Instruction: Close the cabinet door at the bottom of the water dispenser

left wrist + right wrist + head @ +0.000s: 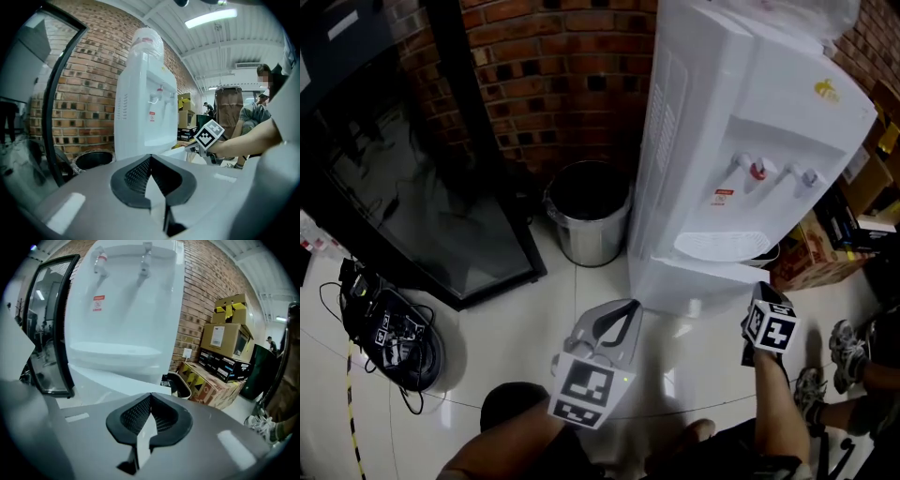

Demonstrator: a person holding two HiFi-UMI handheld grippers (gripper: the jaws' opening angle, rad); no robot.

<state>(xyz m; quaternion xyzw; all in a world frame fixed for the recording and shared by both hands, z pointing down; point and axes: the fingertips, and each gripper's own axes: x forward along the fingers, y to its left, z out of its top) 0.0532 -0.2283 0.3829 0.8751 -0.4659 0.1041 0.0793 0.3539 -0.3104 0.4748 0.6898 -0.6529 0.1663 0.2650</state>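
Down at the foot of the water dispenser (741,141), the left gripper (623,314) hangs back, jaws together and empty, short of the cabinet door (698,283) that stands swung out. Just beside the door's right-hand edge, the right gripper (761,298), likewise closed on nothing, tilts downward with forearm (783,394) extended, seemingly the nearer hand to push it home.

A shiny white tiled floor (516,314) is seen. A tall white water dispenser (741,141) is stood on it. A round silver bin (589,220) is set just beside that. A big black glass cabinet (422,187) is placed on the left, with a black gadget (394,339) and its wires near it. Cardboard boxes (811,261) are piled on the right.
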